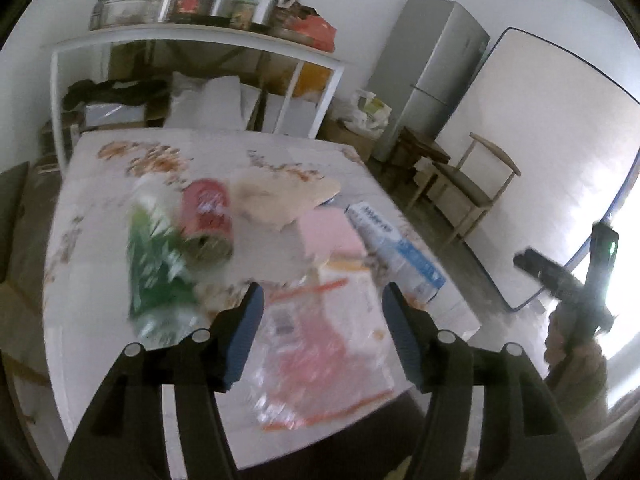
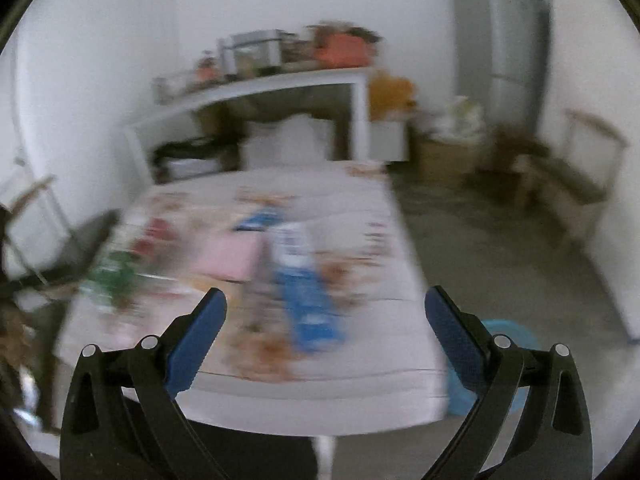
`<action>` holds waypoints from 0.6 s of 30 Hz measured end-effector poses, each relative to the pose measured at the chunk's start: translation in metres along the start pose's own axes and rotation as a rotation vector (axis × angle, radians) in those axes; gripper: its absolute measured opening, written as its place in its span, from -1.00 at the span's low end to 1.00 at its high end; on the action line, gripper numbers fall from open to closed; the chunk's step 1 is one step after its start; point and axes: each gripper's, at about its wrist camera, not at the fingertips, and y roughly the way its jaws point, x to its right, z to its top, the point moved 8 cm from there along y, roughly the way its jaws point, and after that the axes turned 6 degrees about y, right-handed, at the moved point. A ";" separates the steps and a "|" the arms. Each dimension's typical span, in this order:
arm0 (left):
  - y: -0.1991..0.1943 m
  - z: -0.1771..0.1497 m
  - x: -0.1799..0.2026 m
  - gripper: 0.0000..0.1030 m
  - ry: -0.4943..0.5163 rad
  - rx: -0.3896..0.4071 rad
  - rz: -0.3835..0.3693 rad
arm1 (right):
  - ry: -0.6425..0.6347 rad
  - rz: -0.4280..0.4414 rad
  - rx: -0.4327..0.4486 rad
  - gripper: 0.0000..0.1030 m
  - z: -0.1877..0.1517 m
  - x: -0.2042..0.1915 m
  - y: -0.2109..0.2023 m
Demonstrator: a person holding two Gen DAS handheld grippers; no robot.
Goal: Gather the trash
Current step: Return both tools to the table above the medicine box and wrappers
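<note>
Trash lies on a white floral-cloth table (image 1: 100, 240): a green and white wrapper (image 1: 156, 264), a red can on its side (image 1: 206, 216), a crumpled beige bag (image 1: 280, 196), a pink packet (image 1: 328, 232), a blue and white box (image 1: 396, 248) and a clear bag with red print (image 1: 320, 344). My left gripper (image 1: 320, 300) is open and empty above the clear bag. My right gripper (image 2: 326, 304) is open and empty above the table's near edge, over the blue and white box (image 2: 304, 280). It also shows at the right of the left wrist view (image 1: 560, 276). The right wrist view is blurred.
A white shelf unit (image 1: 192, 40) with pots and jars stands behind the table. A grey fridge (image 1: 432, 68), a leaning white board (image 1: 552, 140) and a wooden chair (image 1: 468, 184) are on the right. A blue bin (image 2: 508, 344) sits on the floor by the table's right corner.
</note>
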 end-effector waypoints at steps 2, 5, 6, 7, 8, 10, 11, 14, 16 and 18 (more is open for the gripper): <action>-0.001 -0.020 0.002 0.22 -0.006 0.017 0.002 | 0.007 0.062 -0.047 0.85 -0.005 -0.025 0.011; 0.005 -0.050 0.002 0.22 -0.019 0.021 0.001 | 0.026 0.135 -0.141 0.85 -0.020 -0.052 0.030; 0.008 -0.058 0.004 0.22 -0.010 0.016 0.005 | 0.032 0.152 -0.168 0.85 -0.026 -0.058 0.034; 0.011 -0.067 0.009 0.22 0.026 0.005 0.013 | 0.040 0.163 -0.200 0.85 -0.032 -0.064 0.041; 0.013 -0.072 0.013 0.23 0.064 -0.001 0.023 | 0.047 0.176 -0.227 0.85 -0.037 -0.070 0.046; 0.019 -0.082 0.027 0.28 0.188 -0.016 0.067 | 0.067 0.202 -0.275 0.85 -0.043 -0.080 0.054; 0.022 -0.085 0.031 0.29 0.237 -0.021 0.088 | 0.082 0.213 -0.306 0.85 -0.046 -0.085 0.059; 0.040 -0.095 0.049 0.32 0.412 -0.043 0.165 | 0.134 0.240 -0.378 0.79 -0.051 -0.104 0.074; 0.053 -0.101 0.056 0.32 0.496 -0.058 0.224 | 0.164 0.246 -0.418 0.76 -0.052 -0.110 0.087; 0.065 -0.107 0.060 0.32 0.556 -0.062 0.267 | 0.188 0.250 -0.451 0.74 -0.054 -0.116 0.097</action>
